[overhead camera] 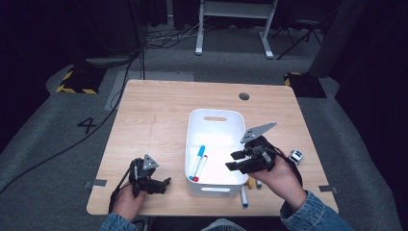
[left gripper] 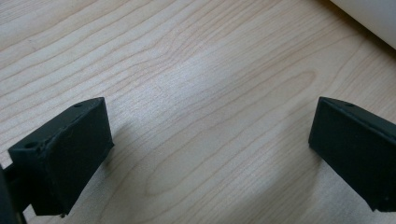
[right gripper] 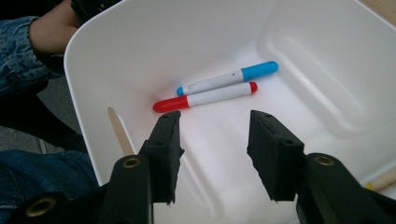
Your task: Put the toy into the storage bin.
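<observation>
Two markers [overhead camera: 198, 162] lie in bin [overhead camera: 214, 115], others [overhead camera: 250, 185] outside.

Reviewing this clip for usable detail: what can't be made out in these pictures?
- Markers on the table beside the white bin: high view, mostly hidden by the bin wall and right gripper.
- Small object by the right hand: high view, too small to identify.
- Bin in the left gripper view: cut off at the corner.

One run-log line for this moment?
right gripper: open, empty, over white bin | in bin: blue-capped marker, red-capped marker | left gripper: open over table
</observation>
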Available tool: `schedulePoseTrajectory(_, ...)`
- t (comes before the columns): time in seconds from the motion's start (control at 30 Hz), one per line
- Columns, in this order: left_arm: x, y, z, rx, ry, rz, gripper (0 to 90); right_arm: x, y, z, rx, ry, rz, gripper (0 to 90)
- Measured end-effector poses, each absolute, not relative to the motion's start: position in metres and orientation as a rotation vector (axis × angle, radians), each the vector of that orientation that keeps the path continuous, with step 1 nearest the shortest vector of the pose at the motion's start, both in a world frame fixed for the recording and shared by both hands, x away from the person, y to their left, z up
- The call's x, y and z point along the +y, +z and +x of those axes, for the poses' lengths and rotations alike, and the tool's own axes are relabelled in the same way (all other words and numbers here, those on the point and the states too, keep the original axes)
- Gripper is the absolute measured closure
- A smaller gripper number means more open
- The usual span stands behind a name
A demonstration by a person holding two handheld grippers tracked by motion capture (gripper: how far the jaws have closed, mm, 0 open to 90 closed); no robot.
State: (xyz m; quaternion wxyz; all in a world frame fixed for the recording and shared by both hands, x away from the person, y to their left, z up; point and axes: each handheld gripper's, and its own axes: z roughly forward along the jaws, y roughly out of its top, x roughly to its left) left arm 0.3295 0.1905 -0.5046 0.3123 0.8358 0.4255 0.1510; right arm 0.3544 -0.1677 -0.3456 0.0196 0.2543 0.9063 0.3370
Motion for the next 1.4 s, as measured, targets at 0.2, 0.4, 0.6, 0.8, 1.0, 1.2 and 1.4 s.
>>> schedulePoseTrajectory(0.2, 0.19, -0.505, 0.329, 1.123, 0.401, 2.203, 0.0, -0.185, -0.338, 0.355, 2.771, 1.044, 0.838, 55.3)
schedulePoseTrajectory(0.4, 0.19, -0.505, 0.329, 1.122, 0.398, 2.205, 0.0, -0.206, -0.333, 0.355, 2.703, 1.084, 0.88, 55.9)
schedulePoseTrajectory(0.6, 0.19, -0.505, 0.329, 1.123, 0.398, 2.205, 0.0, -0.231, -0.335, 0.359, 2.645, 1.101, 0.966, 56.5)
schedulePoseTrajectory(0.8, 0.19, -0.505, 0.329, 1.122, 0.398, 2.205, 0.0, -0.248, -0.34, 0.363, 2.61, 1.093, 1.023, 57.0)
schedulePoseTrajectory(1.0, 0.19, -0.505, 0.329, 1.123, 0.401, 2.203, 0.0, -0.266, -0.348, 0.373, 2.562, 1.066, 1.109, 57.3)
schedulePoseTrajectory(1.2, 0.19, -0.505, 0.329, 1.123, 0.401, 2.203, 0.0, -0.284, -0.366, 0.386, 2.502, 0.982, 1.188, 57.5)
schedulePoseTrajectory(1.4, 0.19, -0.505, 0.329, 1.123, 0.401, 2.202, 0.0, -0.3, -0.393, 0.399, 2.482, 0.912, 1.287, 58.5)
